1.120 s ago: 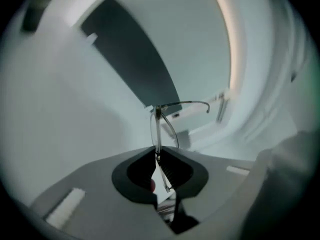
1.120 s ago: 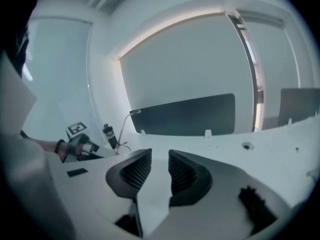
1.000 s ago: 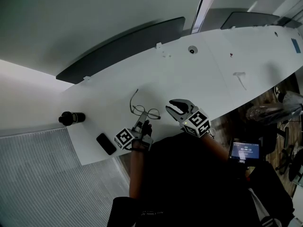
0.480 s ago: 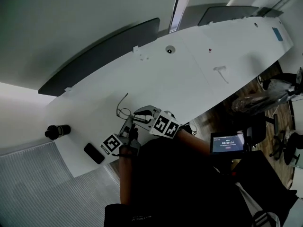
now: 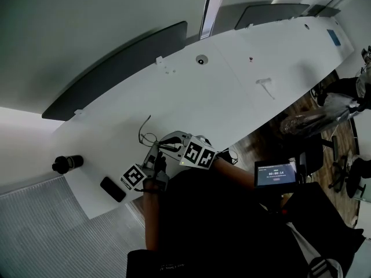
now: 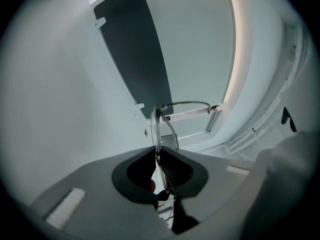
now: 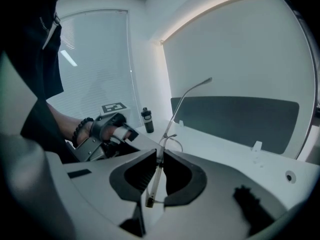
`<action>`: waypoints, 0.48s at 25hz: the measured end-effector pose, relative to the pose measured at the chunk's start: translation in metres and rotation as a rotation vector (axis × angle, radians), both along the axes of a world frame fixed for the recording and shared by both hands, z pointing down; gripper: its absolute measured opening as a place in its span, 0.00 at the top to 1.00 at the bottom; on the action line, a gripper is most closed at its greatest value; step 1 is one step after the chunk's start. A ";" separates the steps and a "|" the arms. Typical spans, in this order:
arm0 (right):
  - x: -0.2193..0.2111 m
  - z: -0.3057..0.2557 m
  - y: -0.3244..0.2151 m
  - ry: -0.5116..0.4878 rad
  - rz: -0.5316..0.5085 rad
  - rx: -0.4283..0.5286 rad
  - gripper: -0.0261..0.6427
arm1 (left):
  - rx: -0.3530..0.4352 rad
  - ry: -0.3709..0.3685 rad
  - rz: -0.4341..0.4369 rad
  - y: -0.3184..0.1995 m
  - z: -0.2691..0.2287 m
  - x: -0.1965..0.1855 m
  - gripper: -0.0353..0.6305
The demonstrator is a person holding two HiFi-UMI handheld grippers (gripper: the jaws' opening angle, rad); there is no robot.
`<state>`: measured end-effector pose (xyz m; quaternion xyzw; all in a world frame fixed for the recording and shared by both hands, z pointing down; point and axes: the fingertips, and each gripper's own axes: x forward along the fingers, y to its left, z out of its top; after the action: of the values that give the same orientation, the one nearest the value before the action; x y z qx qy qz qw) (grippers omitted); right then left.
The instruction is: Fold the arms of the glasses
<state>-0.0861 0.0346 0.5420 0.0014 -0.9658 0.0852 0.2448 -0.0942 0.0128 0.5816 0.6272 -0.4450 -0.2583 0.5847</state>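
Glasses (image 6: 158, 129): thin wire frame | left claw (image 6: 158, 153) pinches rim | right claw (image 7: 160, 158) just closed on slim arm

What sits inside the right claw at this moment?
A thin glasses arm, pinched between the jaws of the right claw, which have just been closing. The jaws cover the stretch they press on.

Desk (image 5: 243, 86): white, long, curved.
Bottle (image 5: 66, 164): black, near the desk's left end.
Phone (image 5: 112, 189): dark, flat on the desk, near the bottle.
Screen (image 5: 276, 172): lit, off the desk's near edge.
Panel (image 5: 116, 68): dark, along the far edge.
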 end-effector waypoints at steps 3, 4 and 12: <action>0.002 0.002 0.000 0.010 0.013 -0.012 0.91 | 0.001 -0.023 0.002 0.003 -0.001 0.001 0.89; 0.003 0.001 -0.001 0.010 0.016 -0.014 0.91 | 0.004 -0.033 0.002 0.002 -0.002 0.001 0.89; 0.004 -0.002 -0.004 0.008 0.025 -0.021 0.92 | 0.016 -0.037 0.010 0.000 -0.004 0.002 0.89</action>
<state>-0.0816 0.0310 0.5395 0.0115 -0.9637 0.0985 0.2477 -0.0917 0.0132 0.5779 0.6387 -0.4503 -0.2472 0.5729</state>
